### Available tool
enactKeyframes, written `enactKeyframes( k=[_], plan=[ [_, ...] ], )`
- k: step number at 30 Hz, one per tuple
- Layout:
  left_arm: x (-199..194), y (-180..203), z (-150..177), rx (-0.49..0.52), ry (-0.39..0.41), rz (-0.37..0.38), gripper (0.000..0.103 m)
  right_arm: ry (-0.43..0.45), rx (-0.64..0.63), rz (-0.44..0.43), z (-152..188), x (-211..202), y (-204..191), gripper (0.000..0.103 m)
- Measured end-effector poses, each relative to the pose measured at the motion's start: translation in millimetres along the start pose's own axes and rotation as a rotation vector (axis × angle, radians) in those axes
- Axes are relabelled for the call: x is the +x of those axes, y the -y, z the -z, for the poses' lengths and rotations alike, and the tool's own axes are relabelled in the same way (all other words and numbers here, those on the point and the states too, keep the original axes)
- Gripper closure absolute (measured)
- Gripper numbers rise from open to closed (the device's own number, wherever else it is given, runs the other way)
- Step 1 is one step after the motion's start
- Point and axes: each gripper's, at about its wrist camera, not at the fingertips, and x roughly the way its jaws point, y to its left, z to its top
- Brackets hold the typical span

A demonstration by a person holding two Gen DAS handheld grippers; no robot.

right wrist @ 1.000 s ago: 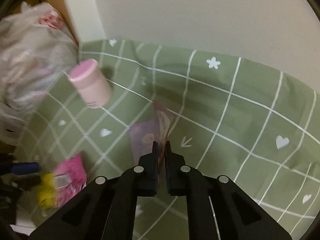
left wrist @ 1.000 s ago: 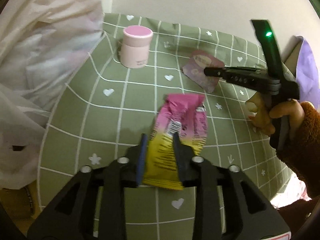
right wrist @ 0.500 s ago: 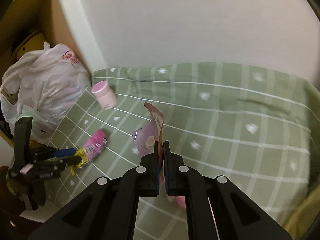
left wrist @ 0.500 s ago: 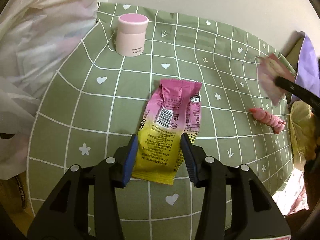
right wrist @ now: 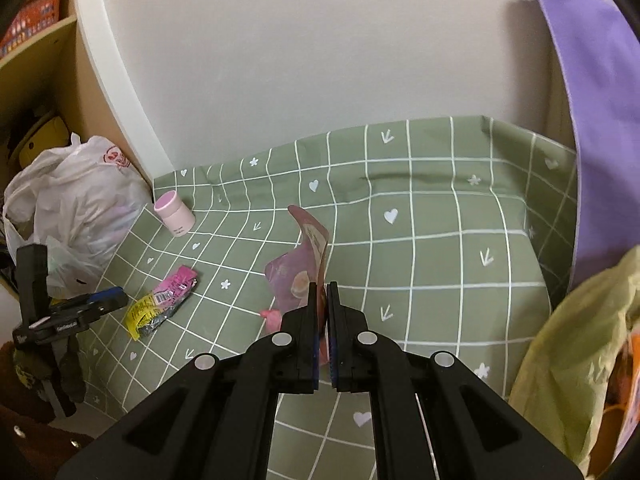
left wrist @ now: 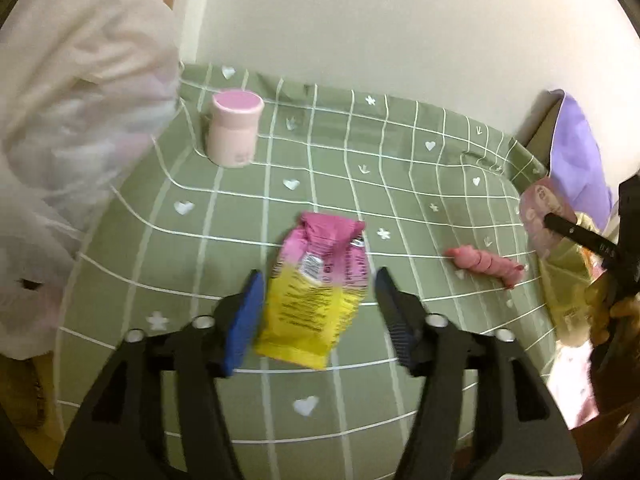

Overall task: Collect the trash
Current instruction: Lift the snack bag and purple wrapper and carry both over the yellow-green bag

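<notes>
A pink and yellow snack wrapper (left wrist: 318, 286) (right wrist: 162, 304) lies flat on the green checked cloth (left wrist: 352, 168). My left gripper (left wrist: 316, 276) straddles it and its jaws are opening; the pads stand apart from the wrapper's edges. My right gripper (right wrist: 323, 286) is shut on a mauve packet (right wrist: 300, 268) and holds it in the air above the cloth; in the left wrist view that packet (left wrist: 540, 220) shows at the right edge. A small pink twisted wrapper (left wrist: 486, 265) (right wrist: 273, 317) lies on the cloth near the right side.
A pink lidded jar (left wrist: 235, 128) (right wrist: 175, 214) stands upright at the back left. A white plastic bag (left wrist: 80, 128) (right wrist: 76, 208) bulges at the left. A yellow-green bag (right wrist: 580, 360) sits at the right, below a purple sheet (right wrist: 596, 100). A wall closes the back.
The left jaws have spread from pinching the snack wrapper to standing wide of it. The right gripper has carried the mauve packet up off the cloth and off to the right.
</notes>
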Motion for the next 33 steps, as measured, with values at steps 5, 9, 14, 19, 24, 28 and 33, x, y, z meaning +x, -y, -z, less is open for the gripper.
enactKeyframes(
  k=[5, 9, 14, 19, 24, 28, 33],
  plan=[
    [25, -7, 13, -0.016, -0.086, -0.039, 0.043, -0.028, 0.018, -0.018, 7, 9, -2, 0.097],
    [38, 2, 18, 0.017, -0.125, -0.090, 0.043, -0.039, -0.006, -0.028, 9, 16, -16, 0.097],
    [42, 2, 7, -0.036, -0.141, -0.072, 0.055, -0.055, -0.045, -0.024, 11, 21, -27, 0.097],
    [31, 4, -6, -0.044, -0.079, -0.068, 0.063, -0.038, -0.042, -0.006, 12, 15, -23, 0.097],
    [18, 20, -30, -0.022, -0.017, -0.022, 0.064, -0.005, -0.023, 0.027, 9, 0, -13, 0.097],
    [2, 56, -63, 0.039, 0.067, 0.074, 0.064, 0.062, -0.021, 0.086, 2, -31, -6, 0.097],
    [-7, 121, -103, 0.163, 0.135, 0.234, 0.063, 0.157, -0.018, 0.184, -7, -82, 6, 0.097]
  ],
)
